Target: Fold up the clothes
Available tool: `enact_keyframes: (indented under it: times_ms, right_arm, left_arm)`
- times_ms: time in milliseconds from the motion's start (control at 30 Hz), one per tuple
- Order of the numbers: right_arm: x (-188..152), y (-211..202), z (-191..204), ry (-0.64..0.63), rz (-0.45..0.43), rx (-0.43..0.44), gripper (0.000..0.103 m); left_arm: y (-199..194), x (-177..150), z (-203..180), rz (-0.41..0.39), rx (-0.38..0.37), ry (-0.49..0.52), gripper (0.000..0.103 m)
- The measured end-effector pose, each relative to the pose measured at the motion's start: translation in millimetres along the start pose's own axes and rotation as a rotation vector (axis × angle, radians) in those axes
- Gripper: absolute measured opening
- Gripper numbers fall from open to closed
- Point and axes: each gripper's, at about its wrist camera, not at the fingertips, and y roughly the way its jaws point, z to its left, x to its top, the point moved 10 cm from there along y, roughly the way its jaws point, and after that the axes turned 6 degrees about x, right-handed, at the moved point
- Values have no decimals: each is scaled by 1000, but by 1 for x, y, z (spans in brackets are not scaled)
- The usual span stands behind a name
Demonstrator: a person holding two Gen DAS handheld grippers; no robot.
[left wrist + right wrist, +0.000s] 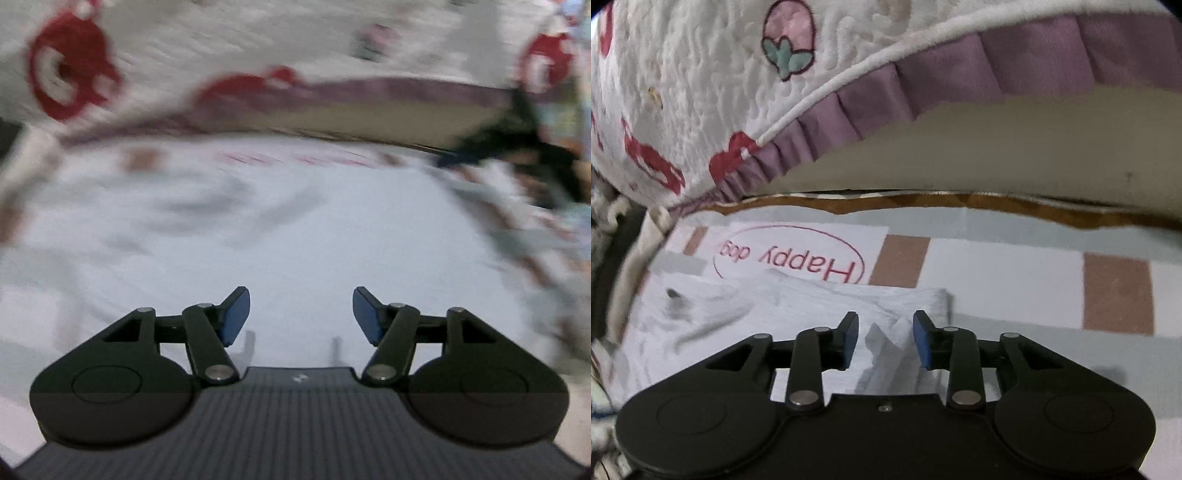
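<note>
On the checked sheet (pixel 997 273), both the left gripper (pixel 301 314) and right gripper (pixel 885 341) gape over creased white cloth (pixel 798 306)

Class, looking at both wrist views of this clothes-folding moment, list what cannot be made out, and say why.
- Left wrist view: motion blur smears the white garment; its type and folds are unreadable.
- Right wrist view: the right tool covers the garment's near edge.
- Both views: the frame edges crop the quilted pillow.

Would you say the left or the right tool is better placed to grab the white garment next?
Right, probably: the right tool is open with a raised fold of the white garment between its fingers; the left tool is open over flat cloth.
</note>
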Motion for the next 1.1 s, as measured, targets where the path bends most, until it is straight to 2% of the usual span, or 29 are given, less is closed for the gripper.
enact_keyframes:
  times_ms: [100,200,233,367,433,467,533,567,600,633,667,733,767,833,967,1100]
  right_arm:
    - [-3,4,0,12,8,7,41]
    - [-7,10,0,2,24,2,41]
    - [-8,12,0,-1,29,1,41]
    - [-13,19,1,-15,49,-5,43]
    - [-16,23,1,-21,59,-9,45]
    - [-17,25,1,-24,64,-10,45]
    - [-20,28,2,-31,74,-13,45]
    - [-21,30,2,-34,79,-15,45]
    - [-22,32,2,-43,85,-17,44]
    - [-21,32,5,-75,90,-24,24]
    - [-20,31,6,-90,91,-31,9]
    - [-16,29,8,-117,91,-44,8]
    - [-15,28,6,-113,88,-52,8]
    - [-16,29,4,-110,92,-69,8]
    - [-19,32,4,-130,103,-103,8]
    - [-19,33,3,-118,105,-107,9]
  left_arm:
    - [29,30,41,-33,130,64,62]
    - [64,52,49,-41,129,38,64]
    - [76,55,50,-27,124,20,65]
    - [126,55,54,108,148,-100,67]
    - [136,60,55,118,174,-86,66]
    - [137,64,55,111,190,-64,58]
    - [140,71,54,98,222,-21,29]
    - [142,75,54,91,237,1,7]
    - [143,79,54,85,253,22,7]
    - [145,83,54,78,269,44,7]
    - [144,89,55,57,282,54,7]
    - [138,103,63,-4,295,30,7]
    - [135,100,69,0,303,26,8]
    - [127,94,81,8,321,18,15]
    - [113,80,106,23,356,1,43]
    - [99,67,130,39,390,-15,43]
